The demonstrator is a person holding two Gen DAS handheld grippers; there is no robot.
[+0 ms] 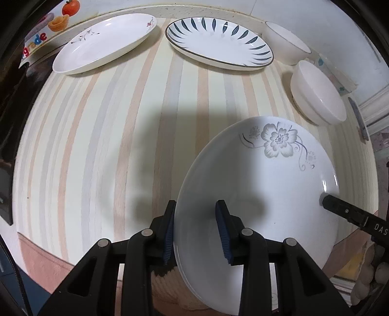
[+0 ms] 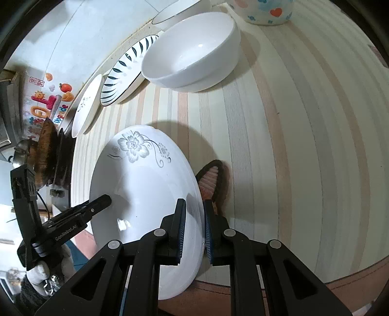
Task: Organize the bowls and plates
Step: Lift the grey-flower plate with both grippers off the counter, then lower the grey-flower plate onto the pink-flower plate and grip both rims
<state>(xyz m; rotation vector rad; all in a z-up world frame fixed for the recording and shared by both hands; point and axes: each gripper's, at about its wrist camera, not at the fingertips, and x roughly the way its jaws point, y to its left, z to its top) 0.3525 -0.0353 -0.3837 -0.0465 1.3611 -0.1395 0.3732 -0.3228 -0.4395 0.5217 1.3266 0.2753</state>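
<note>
A white plate with a grey flower print is held tilted above the striped table, gripped from both sides. My left gripper straddles its near rim with a wide gap between the fingers, so it looks open. My right gripper is shut on the opposite rim of the plate; its finger also shows in the left wrist view. At the back lie a white oval plate with a twig print and an oval plate with dark leaf marks. Two white bowls stand at the right.
The table has a striped cloth; its near edge is just below the held plate. A patterned cup with hearts stands at the back beyond the near bowl. A wall with fruit stickers borders the back left.
</note>
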